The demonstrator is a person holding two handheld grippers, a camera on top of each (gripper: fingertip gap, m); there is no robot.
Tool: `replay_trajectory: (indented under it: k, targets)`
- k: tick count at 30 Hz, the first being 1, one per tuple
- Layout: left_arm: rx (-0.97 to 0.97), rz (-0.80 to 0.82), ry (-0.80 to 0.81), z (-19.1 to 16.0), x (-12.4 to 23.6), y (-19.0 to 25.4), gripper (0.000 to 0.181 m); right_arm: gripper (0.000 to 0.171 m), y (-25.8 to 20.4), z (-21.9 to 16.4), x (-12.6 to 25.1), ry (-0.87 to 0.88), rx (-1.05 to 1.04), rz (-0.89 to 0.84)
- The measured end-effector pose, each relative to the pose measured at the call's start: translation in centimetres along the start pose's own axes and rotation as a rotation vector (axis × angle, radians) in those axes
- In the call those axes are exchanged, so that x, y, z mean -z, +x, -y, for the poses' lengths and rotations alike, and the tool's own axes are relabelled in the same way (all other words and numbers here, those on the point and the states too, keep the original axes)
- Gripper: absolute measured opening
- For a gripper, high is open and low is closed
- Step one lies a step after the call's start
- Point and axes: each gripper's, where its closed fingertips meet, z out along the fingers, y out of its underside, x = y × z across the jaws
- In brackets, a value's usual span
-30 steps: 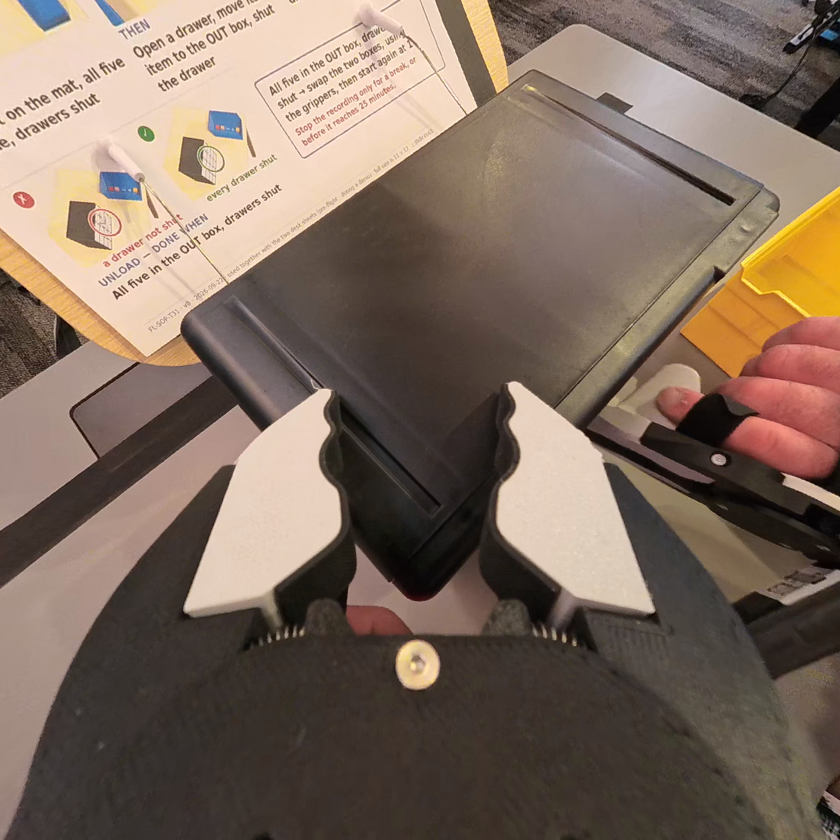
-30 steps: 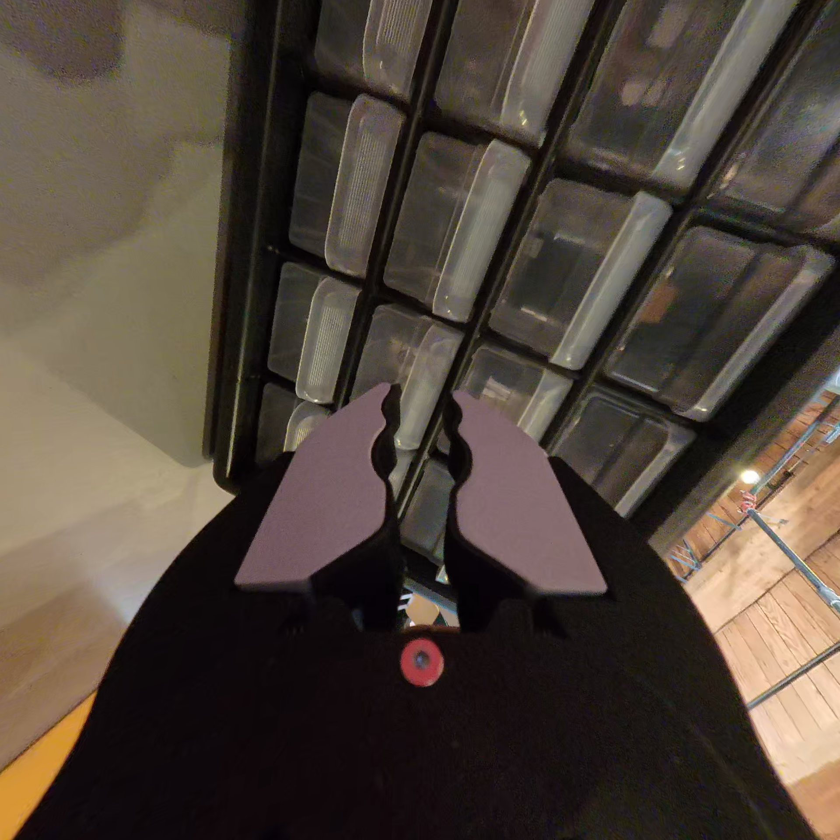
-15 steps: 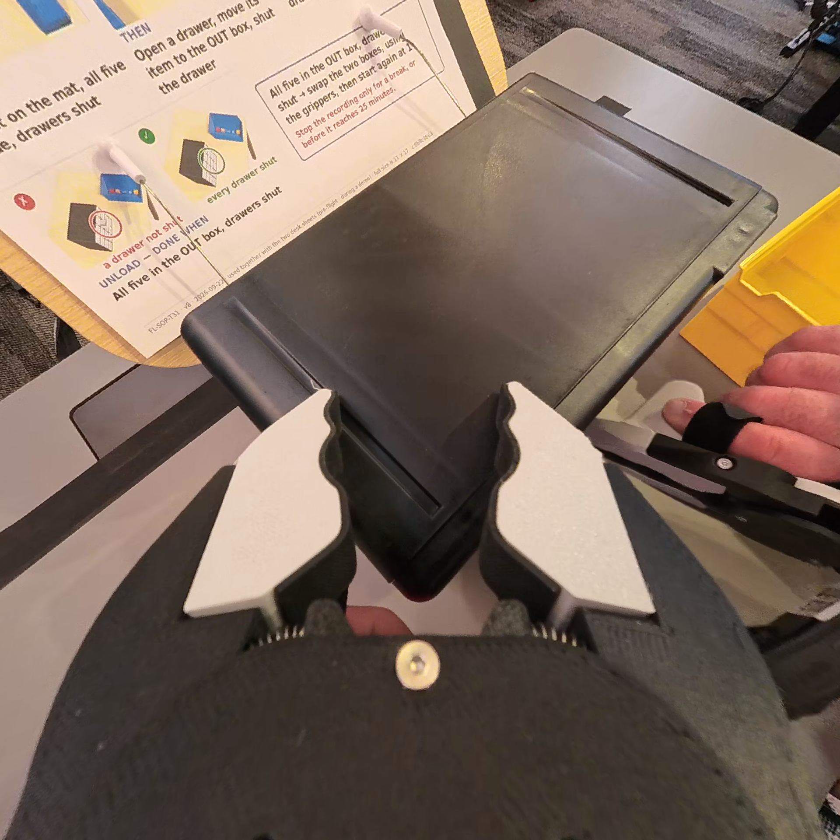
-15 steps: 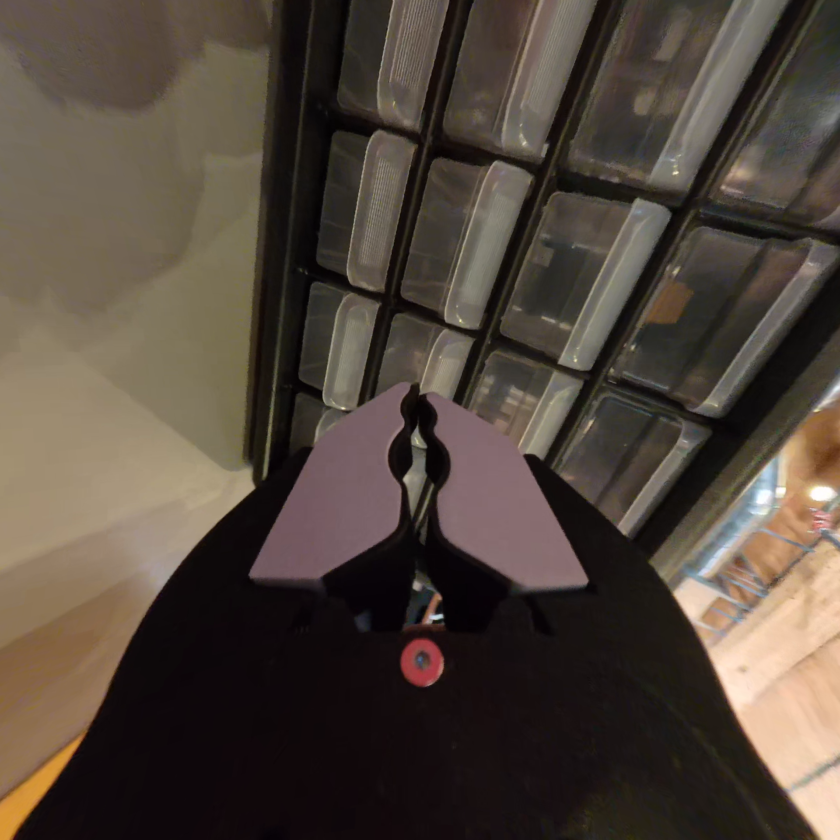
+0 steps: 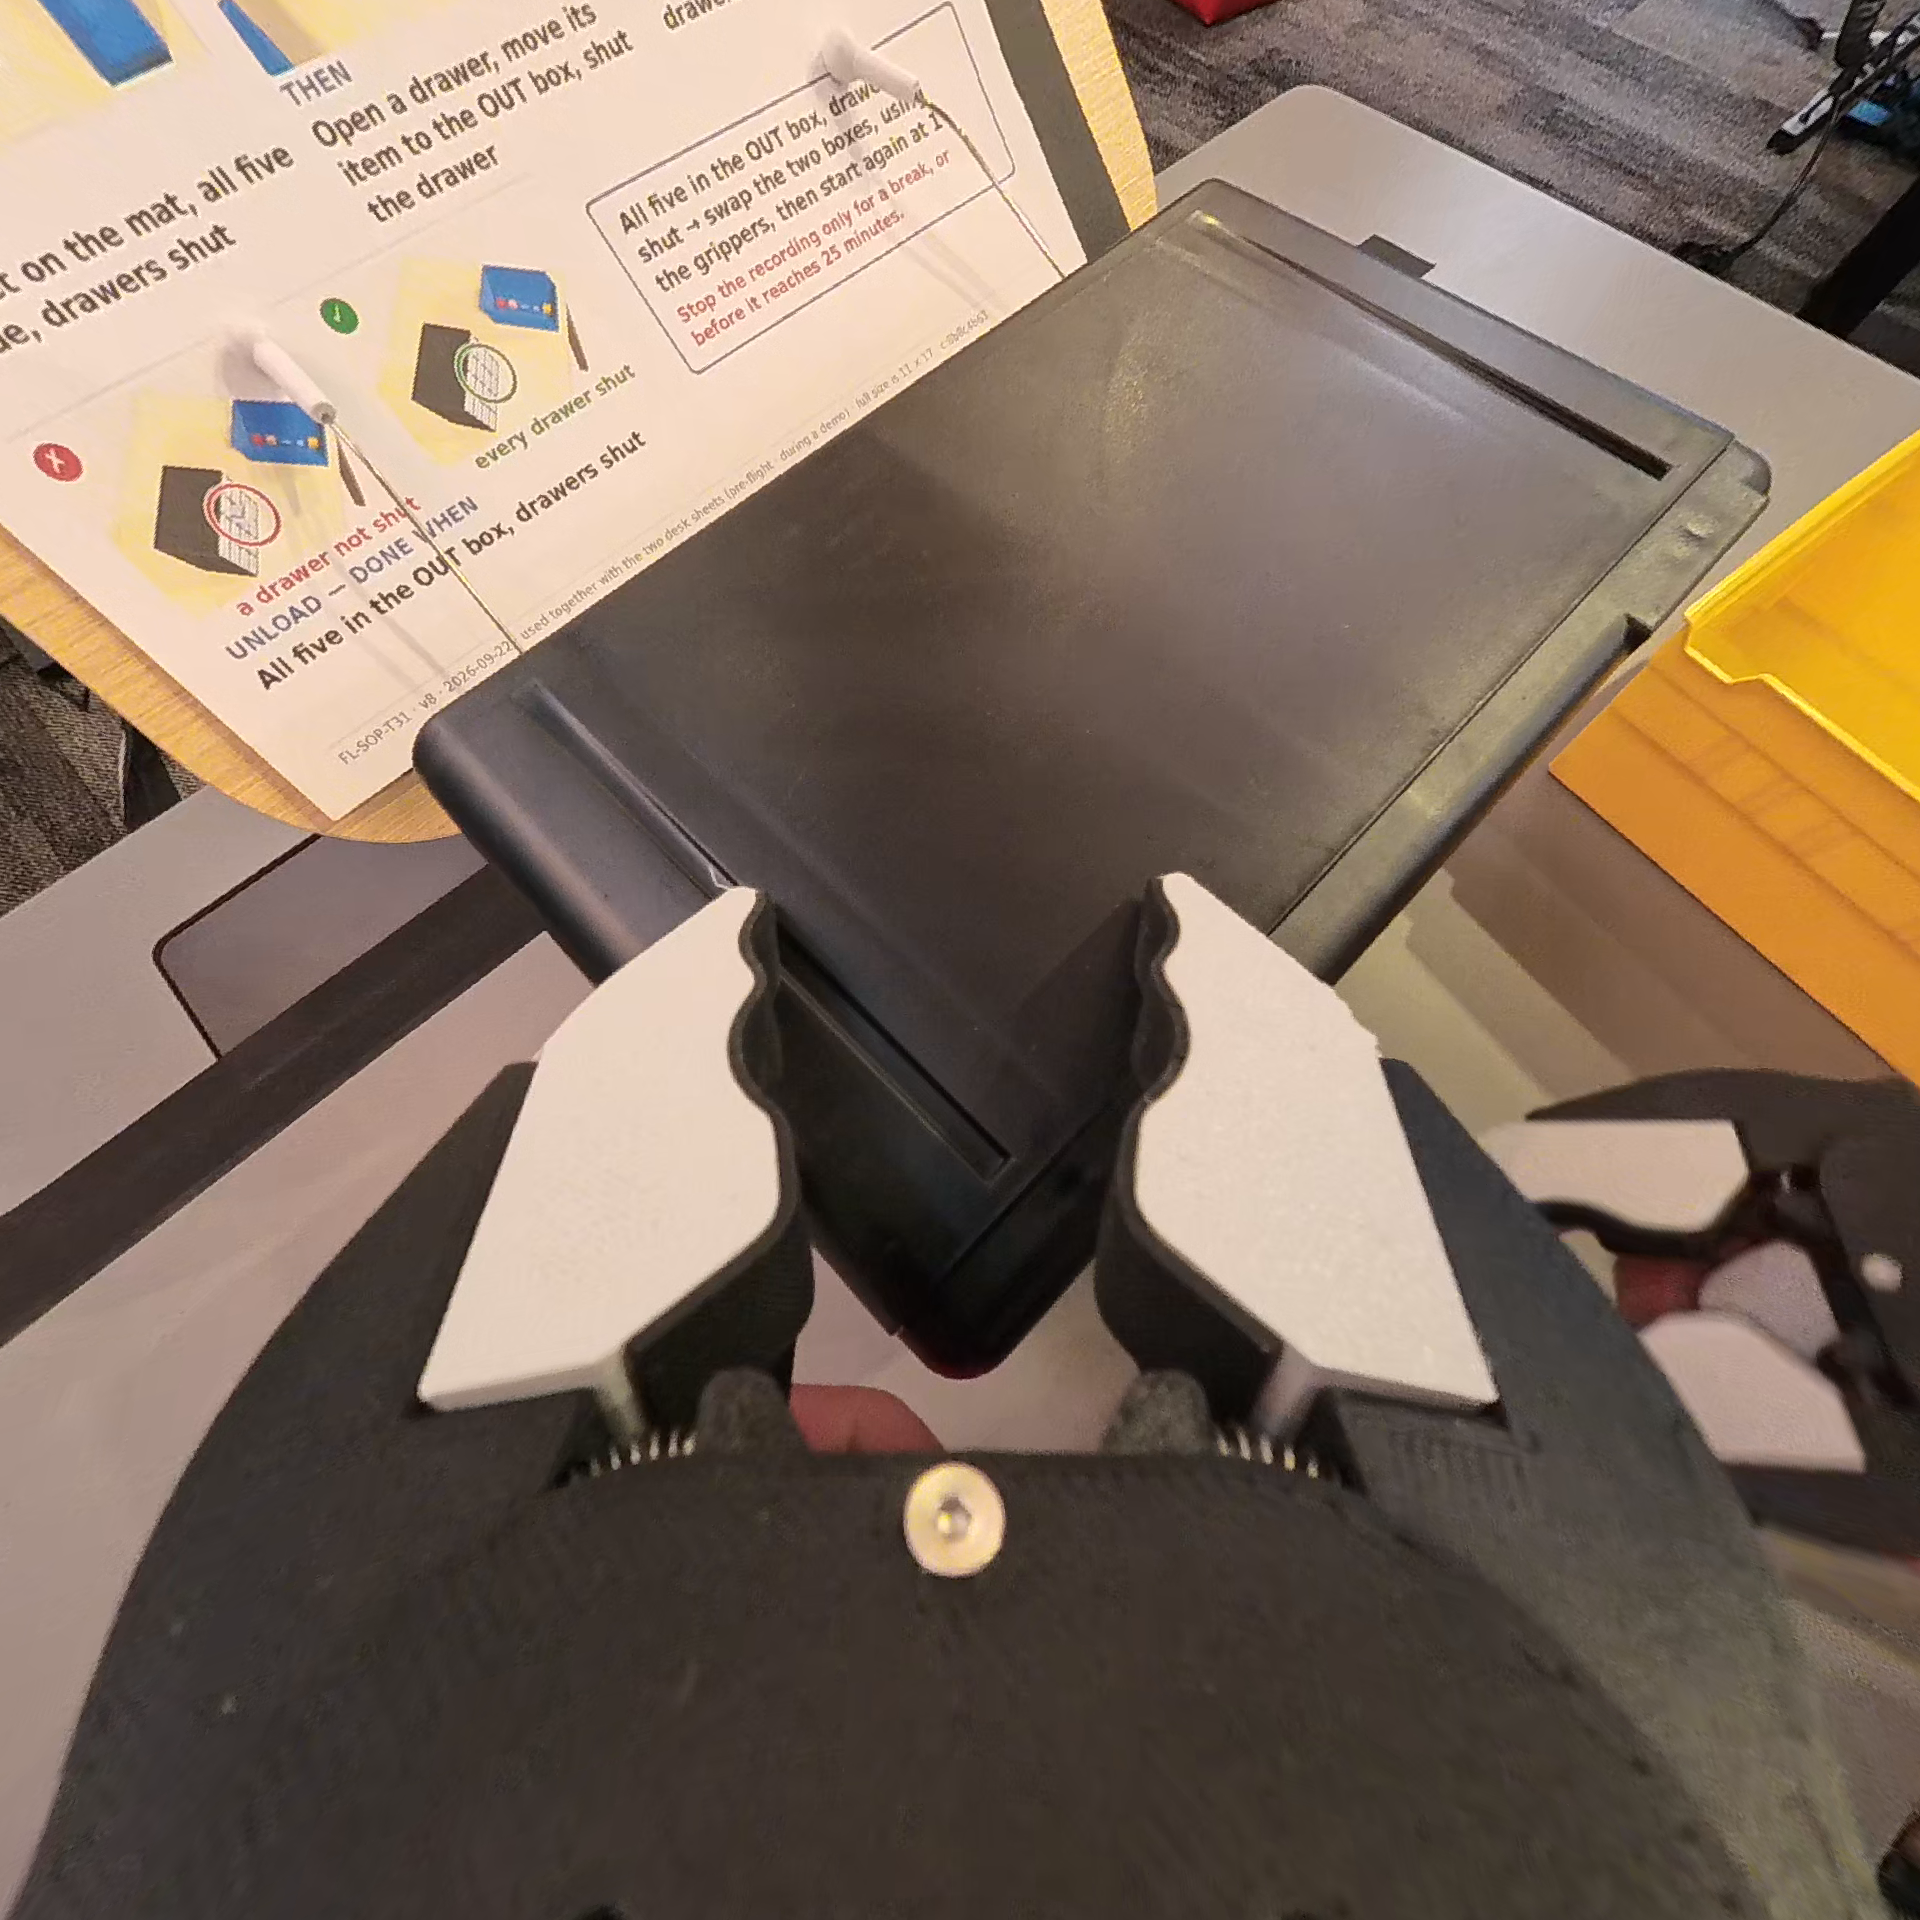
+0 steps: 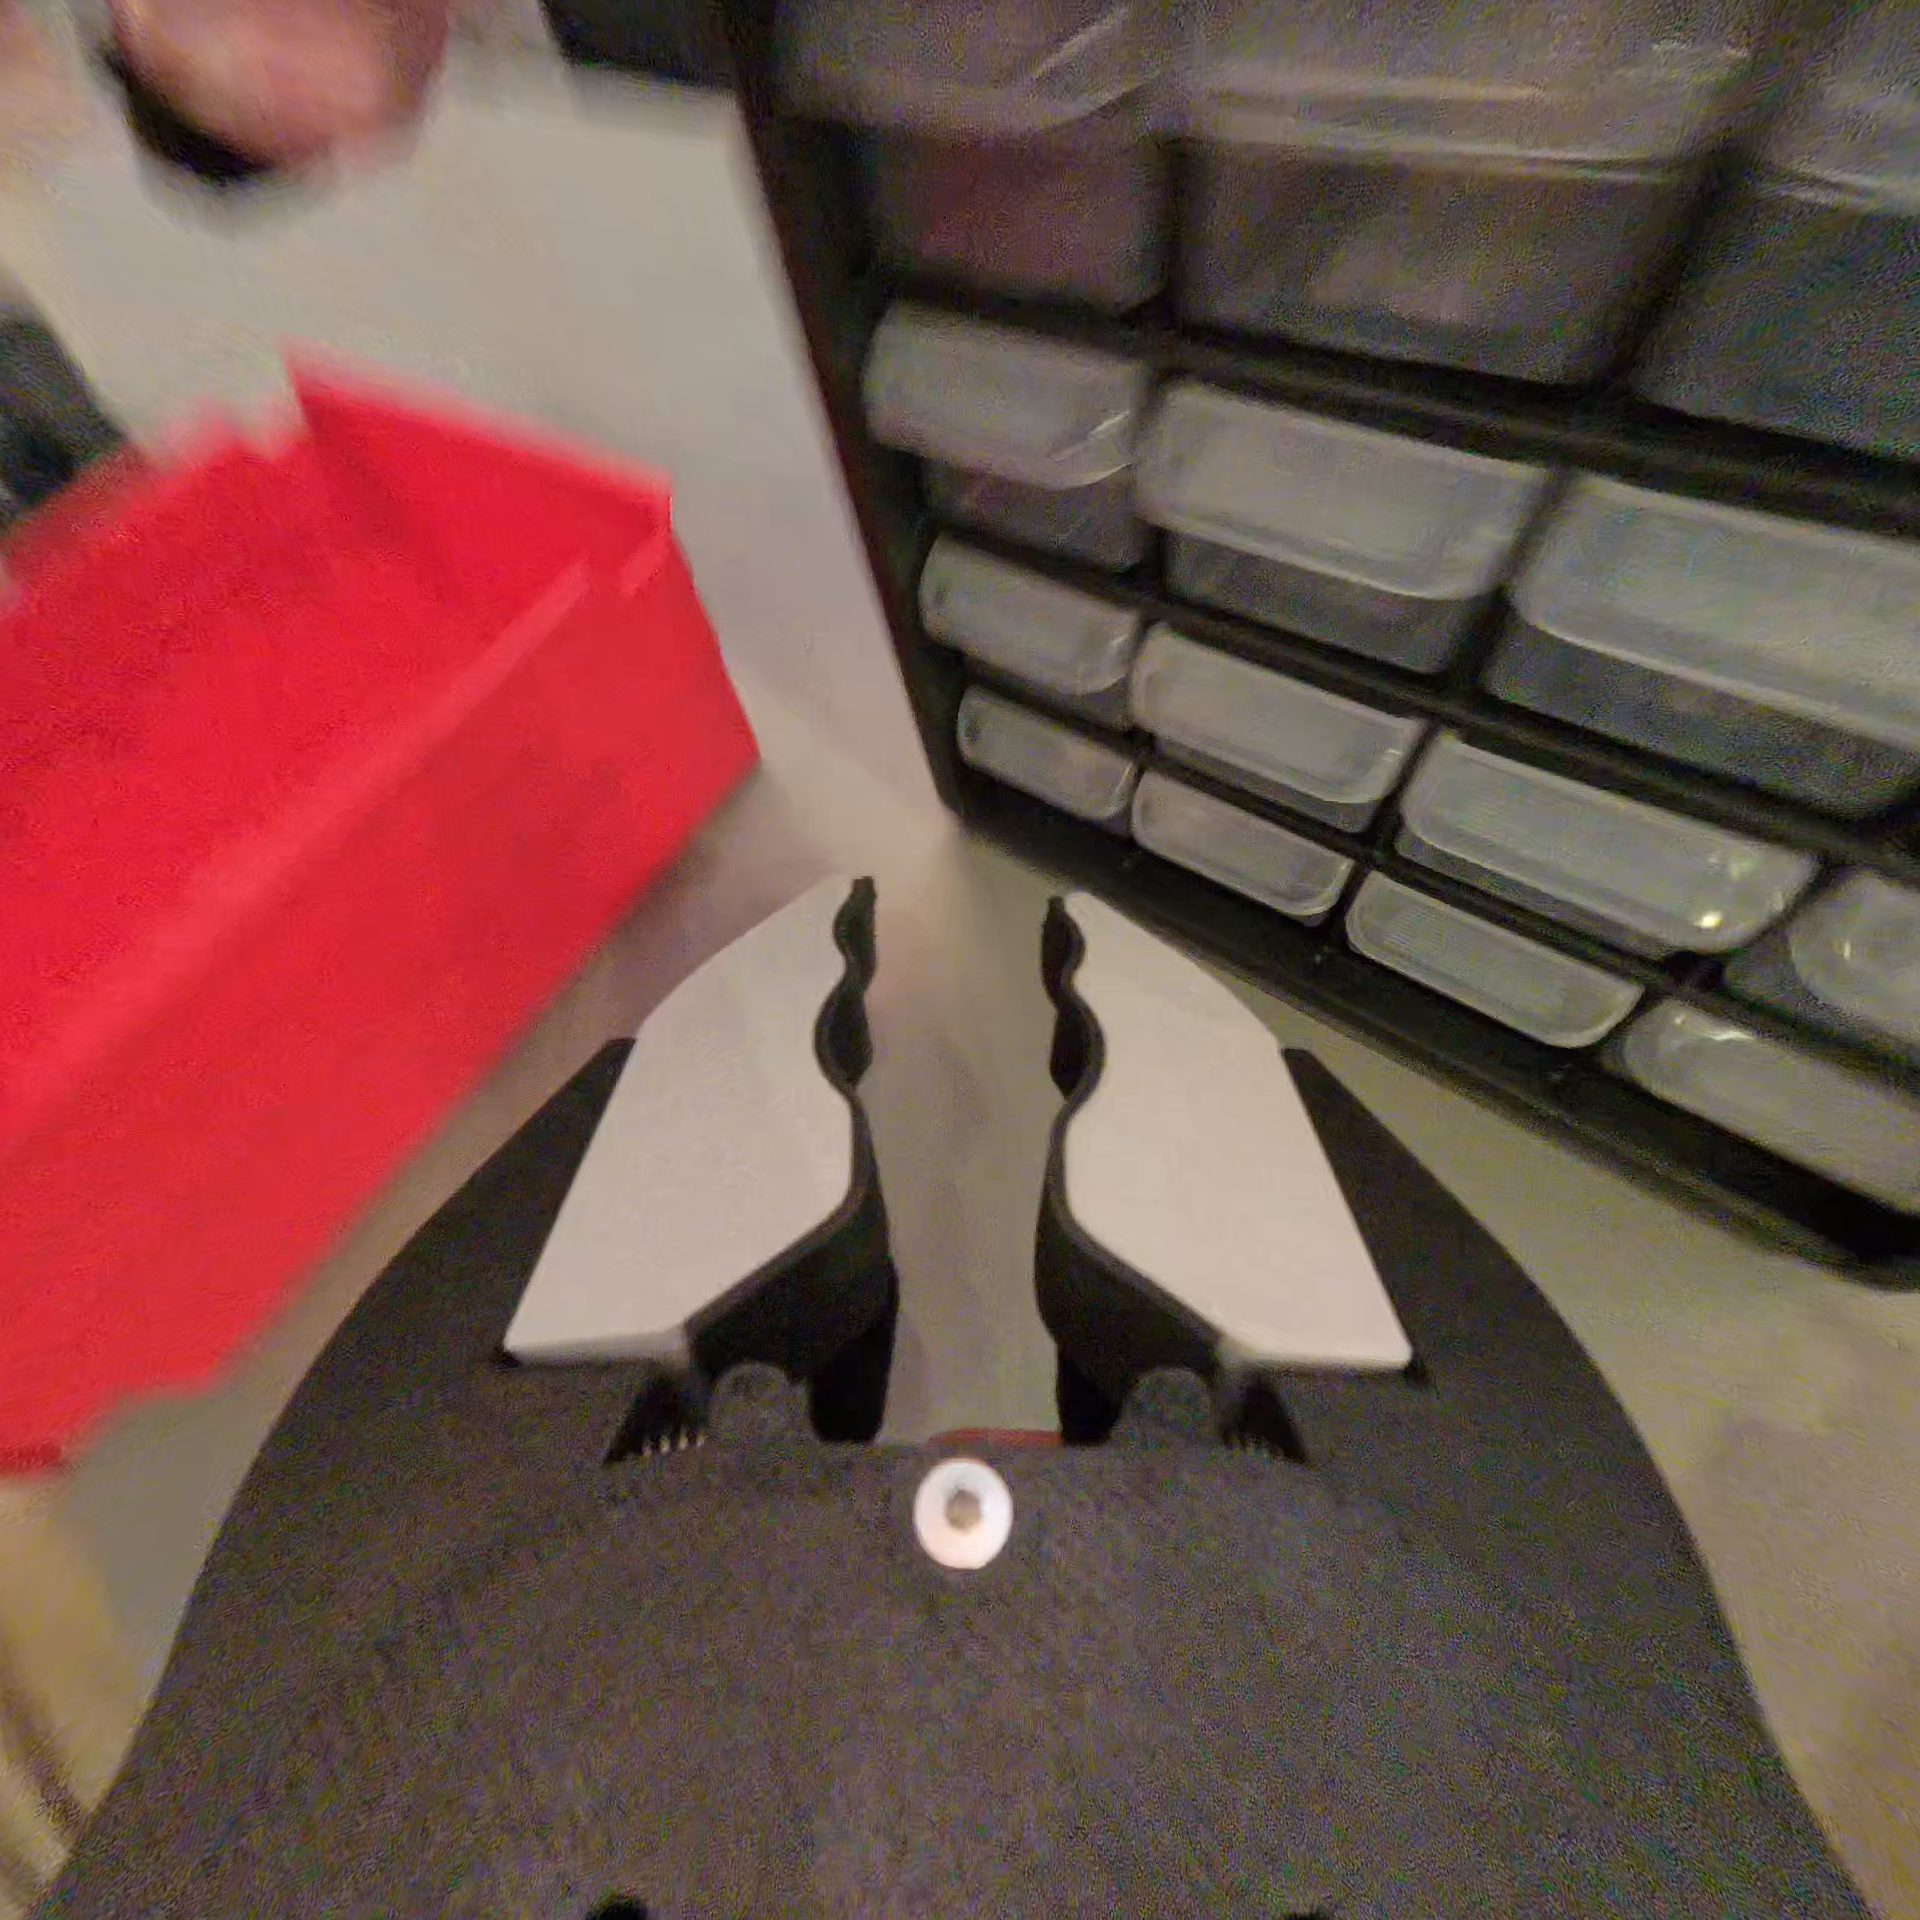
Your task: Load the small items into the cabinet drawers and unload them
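Observation:
The black drawer cabinet shows from above in the left wrist view. My left gripper is open, its white fingers astride the cabinet's near corner. In the right wrist view, which is blurred, the cabinet's clear drawers fill the right side and all look shut. My right gripper is open and empty, low over the table in front of the cabinet's lower left corner. It also shows at the right edge of the left wrist view. No small item is visible.
A red bin stands left of the cabinet, close to my right gripper. A yellow bin stands on the cabinet's other side. A printed instruction sheet on a wooden board leans behind the cabinet. A hand shows blurred at top left.
My right gripper pulled back from the drawer fronts, swung down toward the table and opened from nearly shut. The red bin came into its view. My left gripper stayed put.

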Motion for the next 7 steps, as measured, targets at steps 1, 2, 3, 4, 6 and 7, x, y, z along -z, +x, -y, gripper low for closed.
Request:
replay_trajectory:
  k: [1, 2, 3, 4, 6, 7]
  targets:
    - [0.001, 0.001, 0.000, 0.0, 0.0, 0.0, 0.068, 0.025, 0.8, 0.5, 0.3, 0.104, -0.131, 0.024]
    - [0.001, 0.002, 0.000, 0.0, 0.0, 0.0, 0.068, 0.025, 1.8, 0.7, 0.5, 0.178, -0.254, 0.051]
    - [0.000, 0.001, 0.000, 0.0, 0.0, 0.0, 0.068, 0.025, 2.8, 0.6, 0.7, 0.226, -0.349, 0.078]
    - [0.000, 0.001, -0.001, 0.0, 0.0, 0.0, 0.068, 0.024, 3.9, 0.6, 0.8, 0.268, -0.418, 0.089]
    - [-0.001, 0.001, -0.003, 0.0, 0.0, 0.0, 0.068, 0.031, 6.2, 0.2, 0.9, 0.313, -0.539, 0.085]
    - [-0.001, 0.001, -0.003, 0.0, 0.0, 0.0, 0.068, 0.031, 7.0, 0.2, 0.8, 0.336, -0.618, 0.114]
